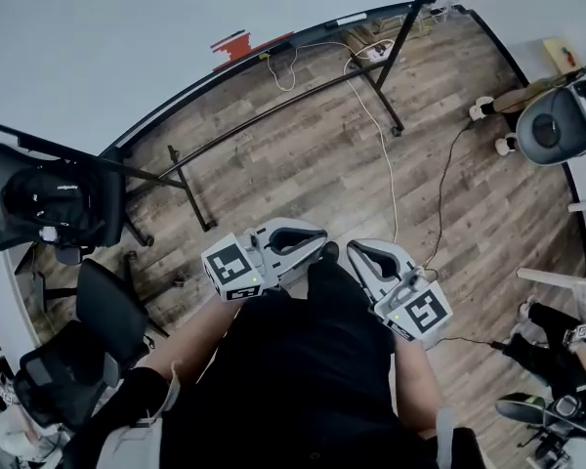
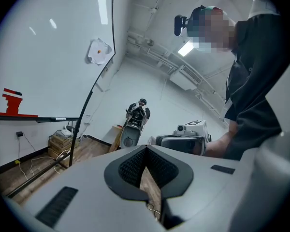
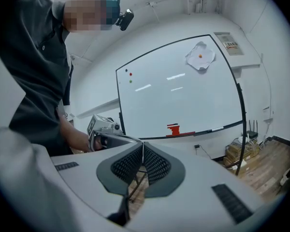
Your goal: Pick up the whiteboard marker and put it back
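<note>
At nine o'clock in the head view a black office chair (image 1: 47, 203) stood by the wall. A second chair (image 1: 88, 345) at eight o'clock was partly cut off by the frame edge. The whiteboard (image 1: 127, 37) filled the eleven-to-twelve o'clock sector on its black stand (image 1: 273, 117). On its ledge sat a red block (image 1: 242, 44). Toward three o'clock from that block lay the whiteboard marker (image 1: 352, 19), a thin white stick too small to show its cap. The only containers, a stack of cardboard boxes (image 3: 242, 152) at four o'clock in the right gripper view, stood by the stand's foot with a white device on top. What was inside them could not be seen.

The left gripper (image 1: 295, 238) was held just in front of the person's dark shirt (image 1: 313, 360). Its jaws met at the tips with nothing between them, and only wood floor (image 1: 303, 164) showed through the notch beneath. The right gripper (image 1: 373, 260), just beside it at three o'clock, likewise had its jaws touching and empty. Both were well apart from the marker. At two o'clock a grey machine (image 1: 557, 125) was cut off by the frame edge. In the right gripper view a crumpled paper (image 3: 201, 56) with an orange dot clung to the board's upper corner.
</note>
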Available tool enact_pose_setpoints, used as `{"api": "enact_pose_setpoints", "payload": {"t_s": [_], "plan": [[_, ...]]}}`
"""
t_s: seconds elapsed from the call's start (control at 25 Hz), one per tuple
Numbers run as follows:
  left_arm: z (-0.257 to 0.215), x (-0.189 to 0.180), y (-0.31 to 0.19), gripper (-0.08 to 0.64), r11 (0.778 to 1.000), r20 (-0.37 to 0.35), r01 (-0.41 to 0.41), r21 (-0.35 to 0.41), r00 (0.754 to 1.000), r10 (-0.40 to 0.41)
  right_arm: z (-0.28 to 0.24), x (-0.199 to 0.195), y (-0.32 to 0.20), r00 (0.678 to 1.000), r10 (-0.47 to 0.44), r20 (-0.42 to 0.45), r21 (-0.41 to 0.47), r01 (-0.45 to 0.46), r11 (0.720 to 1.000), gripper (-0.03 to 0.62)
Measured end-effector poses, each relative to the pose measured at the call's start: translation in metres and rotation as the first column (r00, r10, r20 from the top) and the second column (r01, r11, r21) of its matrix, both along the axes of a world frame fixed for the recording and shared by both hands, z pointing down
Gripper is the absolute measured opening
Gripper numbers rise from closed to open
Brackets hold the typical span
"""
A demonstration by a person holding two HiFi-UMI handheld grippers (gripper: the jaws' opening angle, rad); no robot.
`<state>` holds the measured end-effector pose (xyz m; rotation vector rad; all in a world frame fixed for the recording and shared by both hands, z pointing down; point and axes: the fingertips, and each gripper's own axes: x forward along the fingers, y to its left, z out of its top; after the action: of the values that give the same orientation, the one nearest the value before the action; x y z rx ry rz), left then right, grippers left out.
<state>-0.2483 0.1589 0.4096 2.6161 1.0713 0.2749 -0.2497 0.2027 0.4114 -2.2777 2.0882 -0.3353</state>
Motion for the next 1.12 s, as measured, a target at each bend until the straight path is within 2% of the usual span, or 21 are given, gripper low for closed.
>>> {"api": "enact_pose_setpoints", "payload": {"t_s": [0.2, 0.28, 0.4, 0.52, 0.72, 0.96, 1.12], "plan": [[-0.011, 0.059, 0.013, 0.012, 0.999, -0.030, 0.029, 0.036, 0.999, -0.028, -0.003, 0.051, 0.005, 0.999, -0.054, -0.006, 0.017, 0.054, 0.998, 0.020], [-0.015, 0.077, 0.013, 0.012, 0.999, -0.035, 0.040, 0.026, 0.999, -0.039, 0.001, 0.069, 0.006, 0.997, -0.078, -0.030, 0.001, 0.078, 0.997, 0.020], [-0.019, 0.095, 0.009, 0.012, 0.998, -0.040, 0.053, 0.026, 0.998, -0.052, 0.003, 0.094, 0.003, 0.994, -0.090, -0.055, -0.008, 0.089, 0.996, 0.020], [-0.016, 0.109, -0.001, 0.012, 0.997, -0.025, 0.067, 0.043, 0.997, -0.066, 0.003, 0.116, 0.001, 0.996, -0.083, -0.044, 0.002, 0.083, 0.997, 0.020], [-0.007, 0.140, -0.026, 0.012, 0.996, -0.001, 0.086, 0.026, 0.996, -0.086, 0.012, 0.151, -0.017, 0.996, -0.083, -0.024, -0.013, 0.083, 0.996, 0.020], [-0.003, 0.199, -0.056, 0.012, 0.999, 0.000, 0.054, -0.001, 0.999, -0.054, 0.013, 0.207, -0.047, 0.998, -0.055, -0.022, -0.043, 0.054, 0.998, 0.020], [-0.015, 0.241, -0.082, 0.012, 1.000, -0.034, 0.027, -0.012, 0.999, -0.027, 0.003, 0.248, -0.078, 0.998, -0.045, -0.052, -0.059, 0.041, 0.997, 0.020]]}}
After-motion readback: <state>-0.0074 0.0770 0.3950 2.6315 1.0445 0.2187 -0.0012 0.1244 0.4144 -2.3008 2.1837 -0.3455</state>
